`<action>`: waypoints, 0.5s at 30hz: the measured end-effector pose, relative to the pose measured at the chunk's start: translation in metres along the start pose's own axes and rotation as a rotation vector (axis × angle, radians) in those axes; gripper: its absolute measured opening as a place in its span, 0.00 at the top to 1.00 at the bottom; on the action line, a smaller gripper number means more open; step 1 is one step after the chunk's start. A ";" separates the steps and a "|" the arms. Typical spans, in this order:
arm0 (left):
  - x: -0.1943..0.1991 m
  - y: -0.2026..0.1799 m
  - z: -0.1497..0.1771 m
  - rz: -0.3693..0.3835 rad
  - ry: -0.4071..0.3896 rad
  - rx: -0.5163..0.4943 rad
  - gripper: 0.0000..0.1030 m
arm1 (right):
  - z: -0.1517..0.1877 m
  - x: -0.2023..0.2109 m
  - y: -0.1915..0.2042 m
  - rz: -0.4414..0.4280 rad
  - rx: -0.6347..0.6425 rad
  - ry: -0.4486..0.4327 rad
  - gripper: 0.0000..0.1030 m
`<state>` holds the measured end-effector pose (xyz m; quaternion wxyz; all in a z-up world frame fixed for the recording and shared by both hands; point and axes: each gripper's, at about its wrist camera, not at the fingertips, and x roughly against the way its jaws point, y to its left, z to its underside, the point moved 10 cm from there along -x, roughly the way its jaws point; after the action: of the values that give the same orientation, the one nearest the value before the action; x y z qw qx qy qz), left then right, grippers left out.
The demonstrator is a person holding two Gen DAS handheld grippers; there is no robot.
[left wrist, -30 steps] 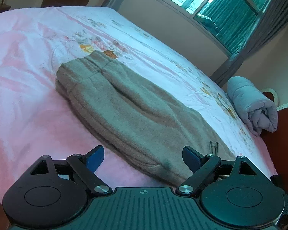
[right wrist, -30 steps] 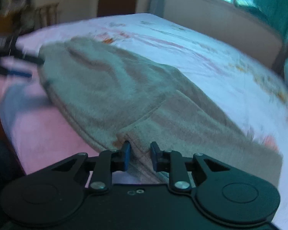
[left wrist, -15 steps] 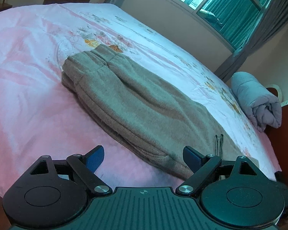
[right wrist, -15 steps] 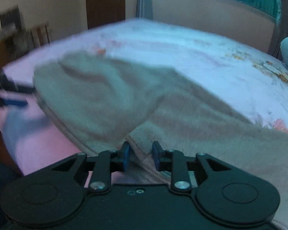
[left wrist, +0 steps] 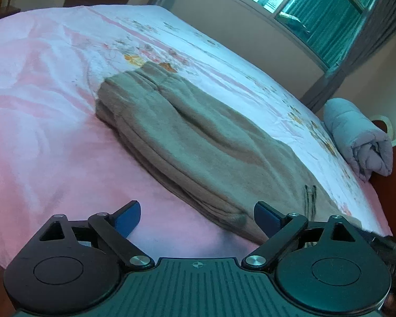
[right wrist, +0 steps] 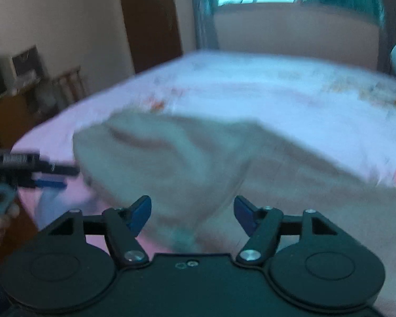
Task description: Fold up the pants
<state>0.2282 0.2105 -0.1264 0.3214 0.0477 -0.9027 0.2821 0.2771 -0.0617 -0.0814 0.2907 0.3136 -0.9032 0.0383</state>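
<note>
Both grippers tilted down over bed [left wrist: 39, 137]. Left gripper [left wrist: 197, 215] wide open, near pants [left wrist: 198, 148] edge. Right gripper [right wrist: 192, 211] jaws just opened, nothing gripped, pants below.

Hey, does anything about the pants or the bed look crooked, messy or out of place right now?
Nothing stands out. The grey pants lie folded lengthwise on the pink bedsheet, slightly rumpled, with the drawstrings loose on top. A rolled blanket sits at the bed's far edge. Both grippers are open and clear of the cloth.

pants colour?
Grey-brown, plain fleece: the pants lie on the pink floral bedsheet. Left wrist view shows them sharpest.
</note>
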 end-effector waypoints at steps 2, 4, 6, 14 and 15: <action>-0.001 0.004 -0.005 -0.020 -0.013 -0.008 0.10 | -0.010 -0.010 -0.028 0.100 -0.058 -0.007 0.60; -0.003 0.012 -0.014 -0.049 -0.042 -0.008 0.10 | -0.007 -0.033 -0.057 0.226 -0.080 0.056 0.64; -0.010 0.024 -0.025 -0.067 -0.060 0.016 0.10 | 0.007 -0.063 -0.073 0.248 -0.098 0.195 0.63; -0.063 0.076 -0.062 0.137 -0.081 0.277 0.15 | -0.011 -0.022 -0.070 0.222 -0.087 0.064 0.46; -0.069 0.081 -0.065 0.148 -0.087 0.296 0.17 | -0.008 -0.021 -0.070 0.223 -0.093 0.065 0.46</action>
<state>0.2969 0.3071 -0.1659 0.2497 0.0398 -0.8655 0.4324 0.3352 -0.1045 -0.0941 0.3279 0.1959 -0.9234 0.0388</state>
